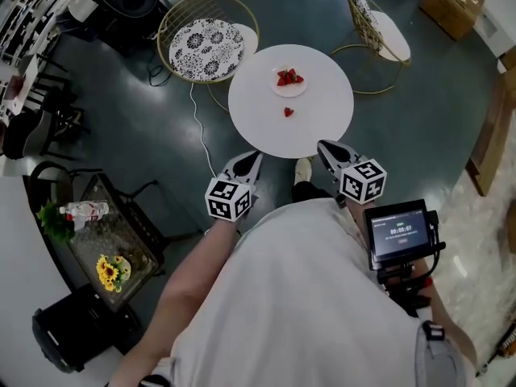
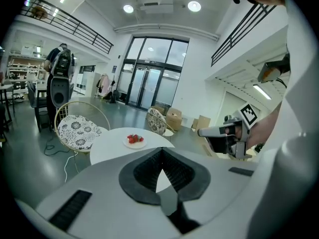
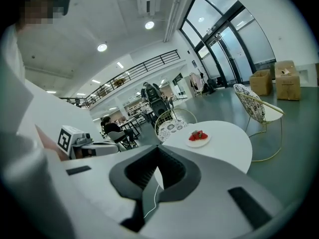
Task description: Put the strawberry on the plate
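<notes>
A round white table (image 1: 322, 123) carries a small white plate (image 1: 289, 89) with a few strawberries on it. One loose strawberry (image 1: 289, 112) lies on the tabletop just nearer to me than the plate. My left gripper (image 1: 256, 156) and right gripper (image 1: 322, 145) hover side by side at the table's near edge, both pointing toward the table, both shut and empty. The left gripper view shows the plate (image 2: 135, 140) beyond the shut left gripper (image 2: 160, 151). The right gripper view shows the plate (image 3: 198, 138) beyond the shut right gripper (image 3: 158, 148). The loose strawberry is hidden in both gripper views.
A gold wire chair with a patterned cushion (image 1: 205, 45) stands at the table's far left, another chair (image 1: 375, 27) at the far right. A white cable (image 1: 197, 123) runs over the floor. Cardboard boxes (image 1: 451, 2) sit far right. A low stand with flowers (image 1: 109, 268) is at left.
</notes>
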A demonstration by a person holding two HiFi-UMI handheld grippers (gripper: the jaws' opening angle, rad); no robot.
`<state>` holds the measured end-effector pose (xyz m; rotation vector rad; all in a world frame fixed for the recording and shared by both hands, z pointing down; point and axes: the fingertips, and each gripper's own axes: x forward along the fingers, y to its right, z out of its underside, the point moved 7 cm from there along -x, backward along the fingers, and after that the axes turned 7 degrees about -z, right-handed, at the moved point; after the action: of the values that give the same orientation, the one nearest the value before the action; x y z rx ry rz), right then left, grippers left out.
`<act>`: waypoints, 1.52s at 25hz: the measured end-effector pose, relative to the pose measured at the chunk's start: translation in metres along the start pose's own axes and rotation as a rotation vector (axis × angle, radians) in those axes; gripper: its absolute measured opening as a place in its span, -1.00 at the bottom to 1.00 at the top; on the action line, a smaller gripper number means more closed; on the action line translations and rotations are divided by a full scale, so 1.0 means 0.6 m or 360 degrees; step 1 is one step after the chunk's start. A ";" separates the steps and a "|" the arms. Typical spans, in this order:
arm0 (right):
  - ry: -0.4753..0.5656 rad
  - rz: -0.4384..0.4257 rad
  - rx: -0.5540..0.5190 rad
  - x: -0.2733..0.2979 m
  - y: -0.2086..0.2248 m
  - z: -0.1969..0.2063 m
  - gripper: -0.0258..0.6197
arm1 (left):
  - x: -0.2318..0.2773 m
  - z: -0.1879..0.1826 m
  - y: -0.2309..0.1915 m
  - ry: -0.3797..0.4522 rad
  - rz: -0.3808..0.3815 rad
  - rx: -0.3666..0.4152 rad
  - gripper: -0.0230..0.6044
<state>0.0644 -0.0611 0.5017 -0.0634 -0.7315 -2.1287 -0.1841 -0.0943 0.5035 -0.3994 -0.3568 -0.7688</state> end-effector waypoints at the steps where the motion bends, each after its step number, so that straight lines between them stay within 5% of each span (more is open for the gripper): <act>1: -0.0002 0.0005 0.0011 0.001 0.004 -0.001 -0.90 | 0.006 -0.003 0.000 -0.0010 0.0009 0.0004 -0.91; 9: -0.0048 -0.0001 0.0105 0.047 0.131 -0.016 -0.90 | 0.160 -0.027 -0.018 -0.0109 0.0045 0.0003 -0.91; 28: -0.0048 -0.0006 0.0163 0.057 0.112 -0.016 -0.90 | 0.184 -0.023 -0.014 -0.0302 0.0075 0.0139 -0.91; 38: -0.0149 -0.0061 0.0265 0.122 0.234 -0.028 -0.90 | 0.311 -0.001 -0.042 -0.0531 0.0055 0.0073 -0.90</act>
<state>0.1271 -0.1868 0.5767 -0.0602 -0.9698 -2.1045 -0.0782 -0.2219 0.5923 -0.4902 -0.6773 -0.6588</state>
